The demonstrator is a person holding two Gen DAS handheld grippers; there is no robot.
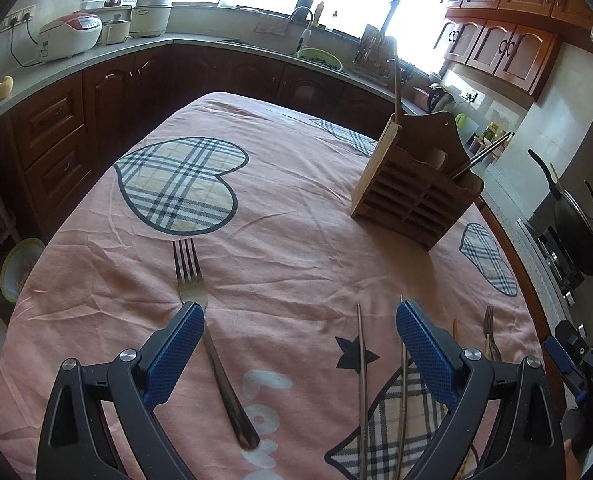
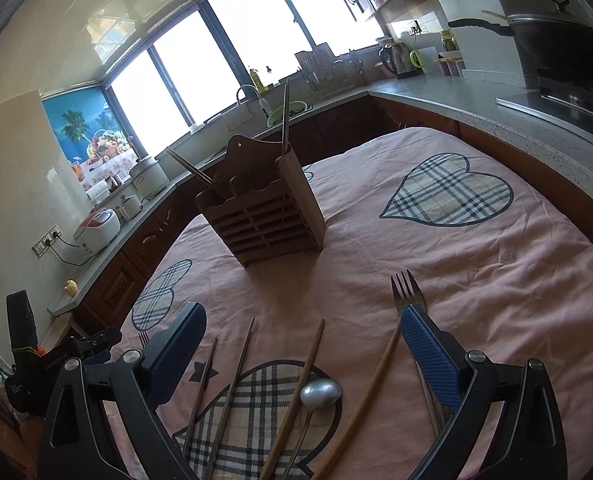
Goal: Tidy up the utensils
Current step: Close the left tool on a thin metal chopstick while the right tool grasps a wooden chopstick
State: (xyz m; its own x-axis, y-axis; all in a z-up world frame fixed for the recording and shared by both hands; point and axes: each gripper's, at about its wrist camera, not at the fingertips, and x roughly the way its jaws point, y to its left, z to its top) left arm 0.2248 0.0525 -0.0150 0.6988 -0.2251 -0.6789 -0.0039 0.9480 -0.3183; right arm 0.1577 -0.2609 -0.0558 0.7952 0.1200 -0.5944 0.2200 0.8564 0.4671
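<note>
While its blue-padded jaws stand spread wide with nothing between them, the left gripper [image 1: 298,312] hovers low over the pink cloth-covered surface [image 1: 296,216]. A steel fork [image 1: 212,340] lies at the lower centre of the left wrist view, its neck just beside the left pad, tines pointing up the frame. Two metal chopsticks [image 1: 363,380] lie at the lower right. Toward the upper right stands the wooden utensil holder [image 1: 412,196], with chopsticks leaning out of it.

Equally spread and empty, the right gripper [image 2: 302,322] hangs over a row of utensils at the bottom of its view: wooden chopsticks [image 2: 296,396], a metal spoon [image 2: 320,394], and a second fork [image 2: 406,292] by the right pad. The holder sits above centre there.
</note>
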